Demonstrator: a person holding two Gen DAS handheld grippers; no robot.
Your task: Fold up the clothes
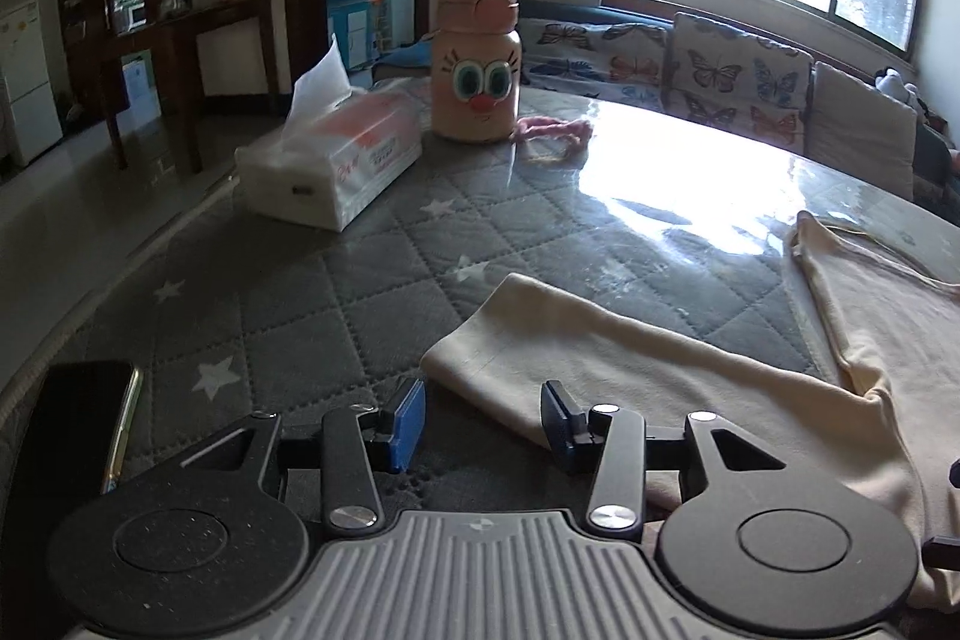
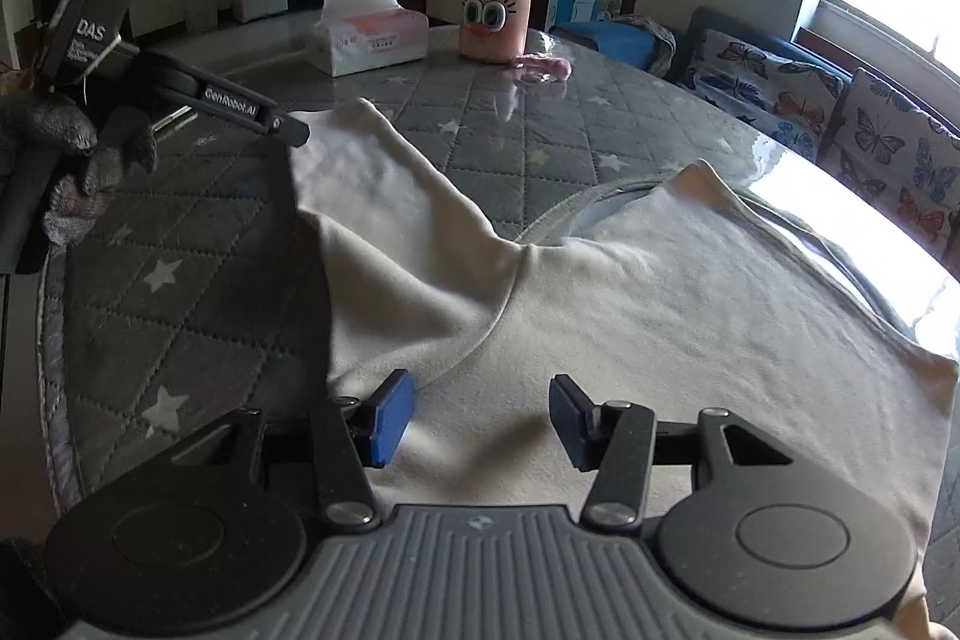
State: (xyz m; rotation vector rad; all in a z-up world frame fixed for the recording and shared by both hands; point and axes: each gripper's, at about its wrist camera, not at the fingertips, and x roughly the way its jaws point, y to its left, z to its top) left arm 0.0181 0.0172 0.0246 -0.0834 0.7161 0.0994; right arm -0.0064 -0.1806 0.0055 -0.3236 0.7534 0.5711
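Folding step: opening stage, by my reading; the cream shirt (image 2: 630, 316) lies spread and unfolded on the quilted table cover (image 2: 198, 244), so a sleeve fold looks like the first job.
Shirt: flat, on the near side of the pink cartoon bottle (image 2: 495, 10), with its neckline toward the bottle.
Sleeve: the sleeve (image 1: 576, 340) stretches out to the bottle's near left, its cuff flat on the cover.
Left gripper: the left gripper (image 1: 483, 424) has its jaws wide, holding nothing, poised at the cuff; whether the right pad touches the cloth is hard to tell.
Right gripper: the right gripper (image 2: 483, 421) is also wide and empty, low over the shirt's body.
Next move: probably closing the left jaws on the cuff and carrying it across the body.
Clutter: tissue pack (image 1: 330, 160) just left of the bottle; phone (image 1: 78, 436) far nearer, at the cover's edge.
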